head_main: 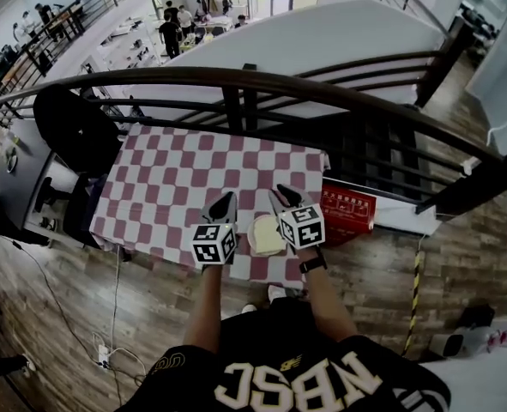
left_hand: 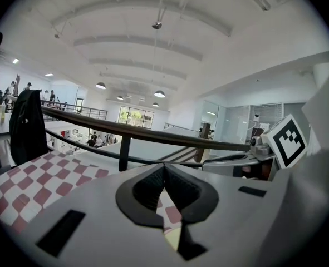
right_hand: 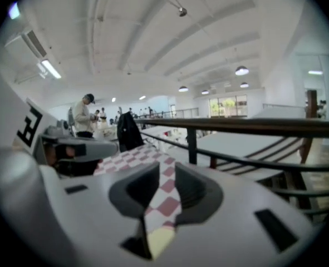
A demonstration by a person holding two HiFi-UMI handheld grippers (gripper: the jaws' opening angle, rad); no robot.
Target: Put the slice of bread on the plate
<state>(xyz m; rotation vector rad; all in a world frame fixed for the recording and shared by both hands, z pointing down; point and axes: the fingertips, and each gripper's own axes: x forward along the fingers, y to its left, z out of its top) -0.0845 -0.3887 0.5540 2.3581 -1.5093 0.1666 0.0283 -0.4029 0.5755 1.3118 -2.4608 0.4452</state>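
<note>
A pale slice of bread [head_main: 265, 234] lies near the front edge of the red-and-white checked table [head_main: 176, 187]. It seems to rest on a light plate, but the plate's rim is hard to make out. The bread also shows as a yellowish patch [right_hand: 160, 241] low between the right jaws. My left gripper [head_main: 227, 197] hovers left of the slice, raised above the cloth. Its black pads [left_hand: 147, 188] meet at the tip, shut on nothing. My right gripper [head_main: 280, 194] hangs right of the slice. A narrow gap stands between its pads [right_hand: 193, 189], with only cloth seen through it.
A red box [head_main: 349, 211] sits at the table's right end. A dark wooden railing [head_main: 253, 80] runs behind the table, with a lower floor beyond it. A black jacket [head_main: 73, 127] hangs at the table's far left corner. Cables lie on the wooden floor [head_main: 56, 316].
</note>
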